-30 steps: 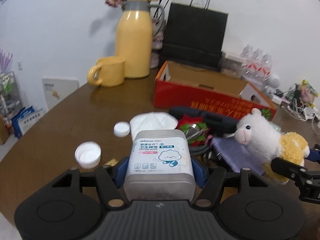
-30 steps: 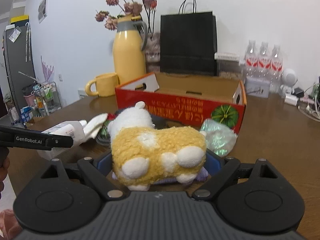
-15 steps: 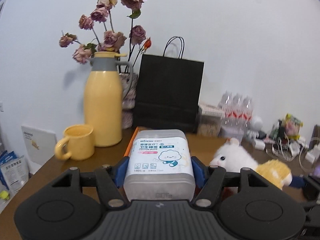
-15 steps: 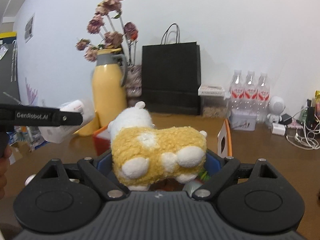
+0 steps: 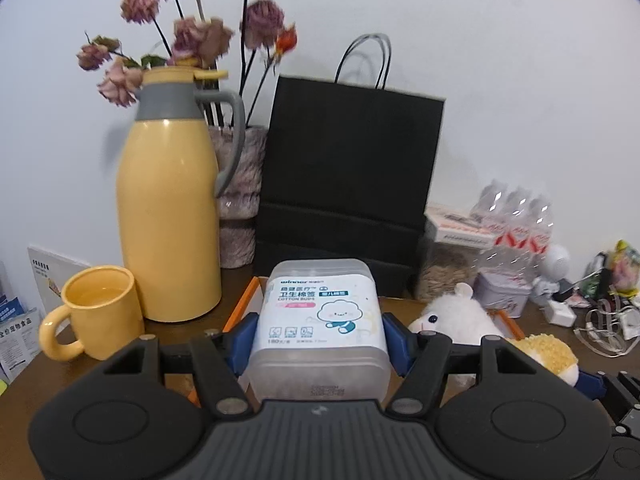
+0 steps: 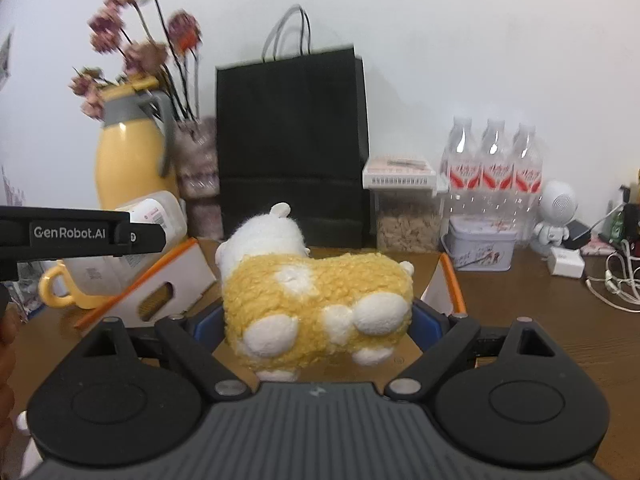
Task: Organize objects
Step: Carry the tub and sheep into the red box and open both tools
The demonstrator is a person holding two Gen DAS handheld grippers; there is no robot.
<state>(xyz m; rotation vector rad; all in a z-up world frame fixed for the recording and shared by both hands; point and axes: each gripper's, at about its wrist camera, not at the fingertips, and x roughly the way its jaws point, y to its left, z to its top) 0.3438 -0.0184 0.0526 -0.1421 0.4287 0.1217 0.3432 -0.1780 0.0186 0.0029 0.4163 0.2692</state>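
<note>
My left gripper (image 5: 320, 340) is shut on a clear box of cotton buds (image 5: 320, 320) with a white and blue label, held above the near left edge of the cardboard box (image 5: 240, 308). My right gripper (image 6: 316, 320) is shut on a yellow and white plush sheep (image 6: 316, 296), held over the open cardboard box (image 6: 168, 284). The sheep also shows in the left wrist view (image 5: 460, 316), to the right of the cotton bud box. The left gripper and its cotton bud box (image 6: 132, 248) show at the left of the right wrist view.
A yellow jug (image 5: 168, 216) and yellow mug (image 5: 96, 312) stand at the left. A black paper bag (image 5: 348, 184) stands behind the box. Water bottles (image 6: 496, 160), a tin (image 6: 480, 248), a white figure (image 6: 556, 212) and cables (image 6: 612, 280) lie at the right.
Both grippers rose from the table with their loads and moved forward over the cardboard box. The loose items on the table have dropped out of view.
</note>
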